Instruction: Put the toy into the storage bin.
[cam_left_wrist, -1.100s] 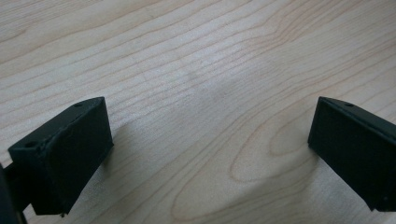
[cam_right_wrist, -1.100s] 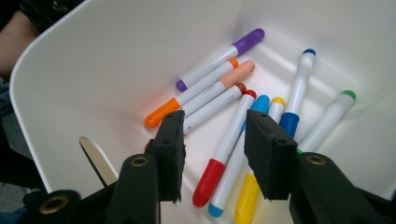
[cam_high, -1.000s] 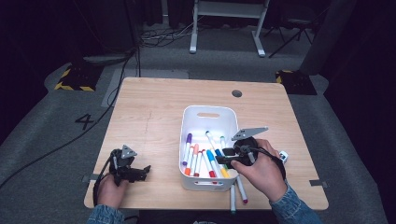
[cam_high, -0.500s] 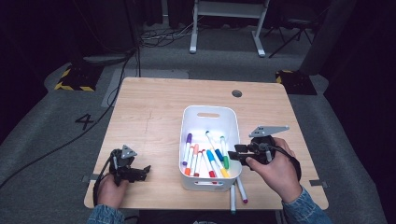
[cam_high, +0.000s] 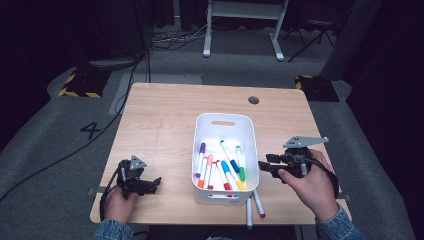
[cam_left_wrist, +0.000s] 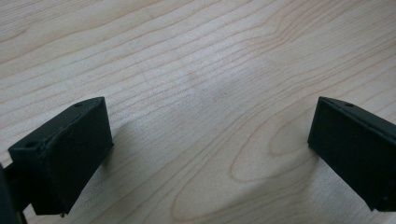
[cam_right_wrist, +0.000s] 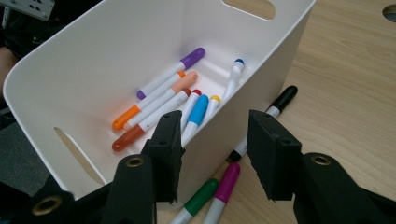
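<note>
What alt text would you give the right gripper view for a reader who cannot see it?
The right gripper hangs with open, empty jaws above the rim of a white bin holding loose markers. On the wooden table beside it lie black, green and magenta markers.

The table (cam_left_wrist: 210, 70) is pale wood with visible grain, matt. The bin (cam_right_wrist: 116, 51) is smooth white plastic, faintly glossy. The marker pens (cam_right_wrist: 161, 100) have smooth plastic barrels and coloured caps.

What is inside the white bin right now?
The white bin holds loose markers with purple, orange, blue, green, red and yellow caps. Its floor beneath them is partly covered, and its near wall hides their lower ends.
</note>
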